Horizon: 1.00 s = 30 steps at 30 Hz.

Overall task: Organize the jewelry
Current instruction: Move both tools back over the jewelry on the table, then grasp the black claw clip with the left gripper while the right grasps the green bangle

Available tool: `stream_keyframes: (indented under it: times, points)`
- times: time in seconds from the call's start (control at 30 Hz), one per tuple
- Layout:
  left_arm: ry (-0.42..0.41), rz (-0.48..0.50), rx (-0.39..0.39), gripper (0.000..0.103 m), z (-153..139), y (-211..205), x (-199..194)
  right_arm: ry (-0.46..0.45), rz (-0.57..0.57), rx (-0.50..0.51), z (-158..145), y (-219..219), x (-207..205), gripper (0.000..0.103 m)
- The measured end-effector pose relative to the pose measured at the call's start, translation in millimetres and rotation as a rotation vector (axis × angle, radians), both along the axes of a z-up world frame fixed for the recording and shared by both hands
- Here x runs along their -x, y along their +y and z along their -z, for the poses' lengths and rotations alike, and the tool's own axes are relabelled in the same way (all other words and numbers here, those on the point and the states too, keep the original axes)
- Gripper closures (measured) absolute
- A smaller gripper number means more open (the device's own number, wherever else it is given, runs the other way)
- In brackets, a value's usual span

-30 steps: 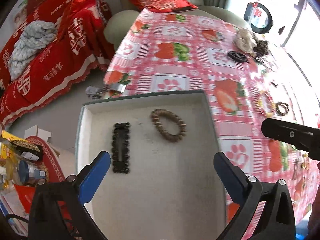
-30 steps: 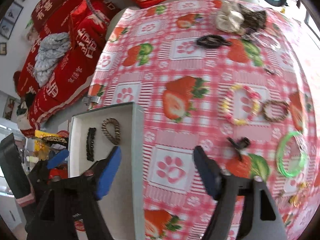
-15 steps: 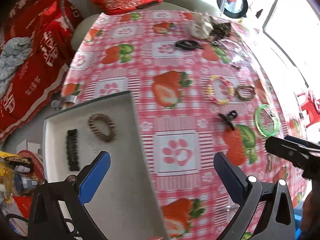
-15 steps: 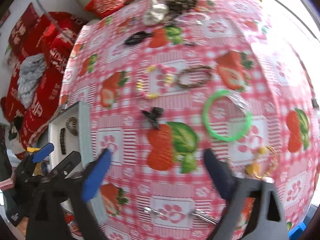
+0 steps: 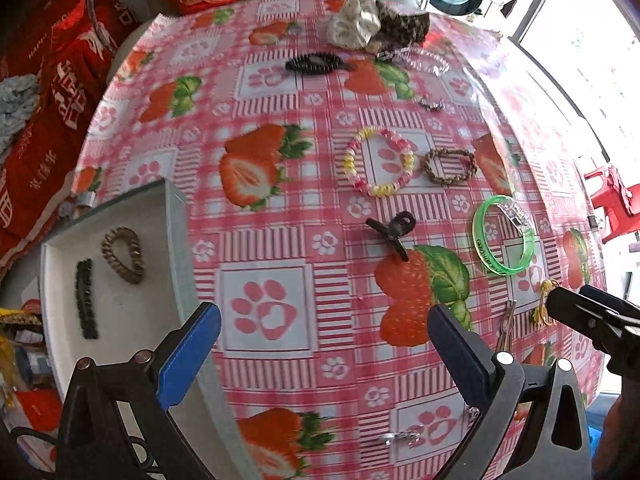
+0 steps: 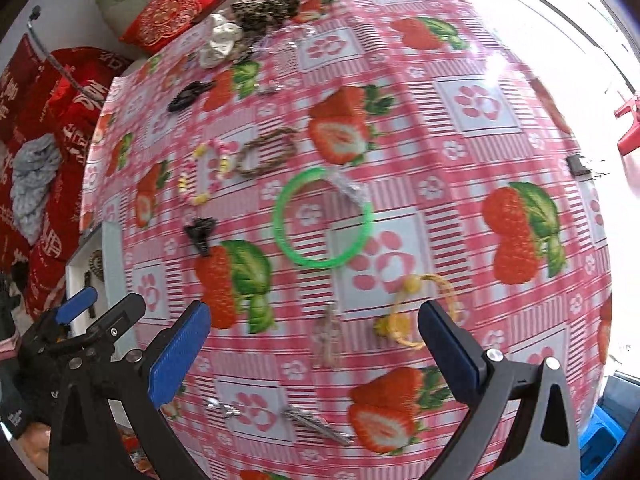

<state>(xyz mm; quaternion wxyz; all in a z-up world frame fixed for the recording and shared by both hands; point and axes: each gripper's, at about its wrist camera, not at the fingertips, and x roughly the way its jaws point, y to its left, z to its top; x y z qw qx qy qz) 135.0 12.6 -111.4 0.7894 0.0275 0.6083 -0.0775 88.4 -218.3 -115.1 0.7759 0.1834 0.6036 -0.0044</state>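
Observation:
A white tray [image 5: 132, 320] at the table's left edge holds a brown bead bracelet [image 5: 122, 254] and a black hair clip [image 5: 86, 300]. On the strawberry cloth lie a pink-yellow bracelet [image 5: 378, 162], a brown bracelet [image 5: 450, 166], a green bangle [image 5: 502, 240], a small black claw clip [image 5: 394, 232] and a yellow cord piece [image 6: 416, 312]. My left gripper [image 5: 324, 344] is open and empty, above the cloth just right of the tray. My right gripper [image 6: 312, 352] is open and empty, above the yellow piece and a metal clip [image 6: 328, 336].
At the table's far side lie a black hair clip [image 5: 316, 64], a white scrunchie [image 5: 354, 26], a leopard scrunchie [image 5: 404, 26] and a clear bead bracelet [image 5: 424, 60]. Silver clips [image 6: 316, 424] lie near the front edge. A red-covered sofa [image 5: 48, 92] stands to the left.
Both grippers have swung right, away from the tray and over the cloth. The right gripper has come to stand over the yellow piece and green bangle. Both stayed open.

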Motion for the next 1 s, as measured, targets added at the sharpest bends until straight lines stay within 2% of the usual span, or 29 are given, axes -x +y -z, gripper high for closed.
stream_keyframes:
  times: [0.17,0.3,0.6,1.0]
  points:
    - [0.055,-0.032,0.006,0.000,13,-8,-7,0.007,-0.003,0.026,5,-15,-3,0.000]
    - [0.053,-0.055,-0.021,0.000,18,-14,-11,0.005,-0.006,0.044,8,-25,-10,0.000]
    - [0.069,-0.086,-0.015,0.000,29,-23,-30,0.001,-0.050,0.085,16,-30,-33,0.000]
    - [0.052,-0.070,-0.016,0.000,47,-45,-48,0.008,-0.113,0.147,36,-27,-57,0.000]
